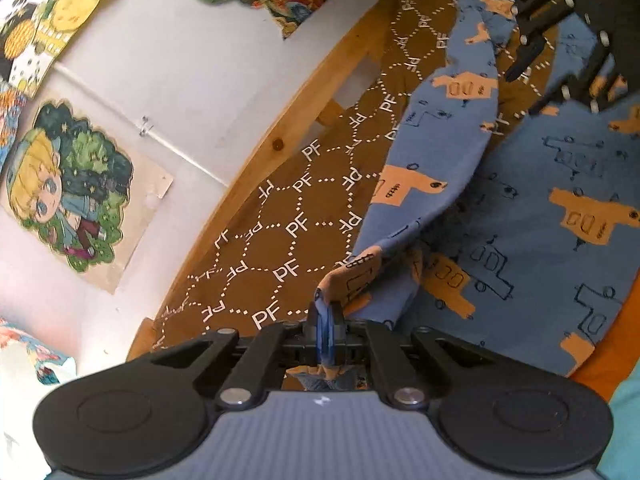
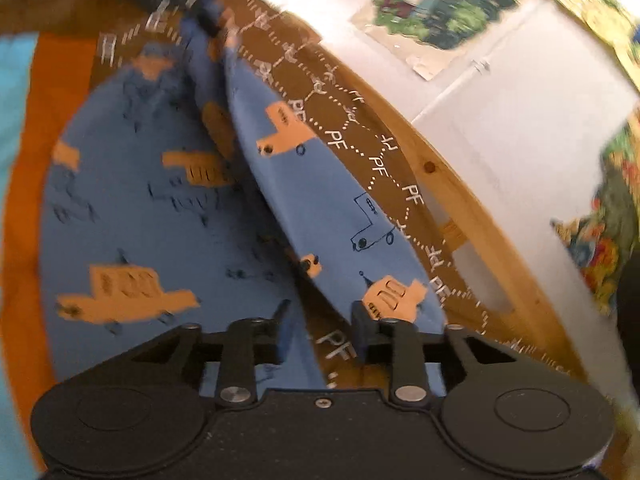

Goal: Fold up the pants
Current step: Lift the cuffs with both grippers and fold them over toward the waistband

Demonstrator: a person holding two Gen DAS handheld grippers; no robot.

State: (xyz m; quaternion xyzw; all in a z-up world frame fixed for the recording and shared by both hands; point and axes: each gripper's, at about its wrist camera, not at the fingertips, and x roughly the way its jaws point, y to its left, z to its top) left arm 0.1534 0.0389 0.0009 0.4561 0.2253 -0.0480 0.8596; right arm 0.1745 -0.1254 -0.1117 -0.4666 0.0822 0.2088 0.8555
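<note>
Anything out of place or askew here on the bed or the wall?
Nothing spilled or damaged. The blue pants lie mid-fold, one leg raised in a loose, twisted ridge over the brown bedspread. The left gripper pinches its hem; the right gripper stands open. Wall posters hang crooked.

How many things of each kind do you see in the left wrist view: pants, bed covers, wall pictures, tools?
Blue pants with orange cars: 1
Brown cover with PF letters: 1
Wall pictures fully or partly visible, such as the cartoon one: at least 4
Tools: 2, the left tool shut on the pants, the right tool open
Total: at least 8
</note>
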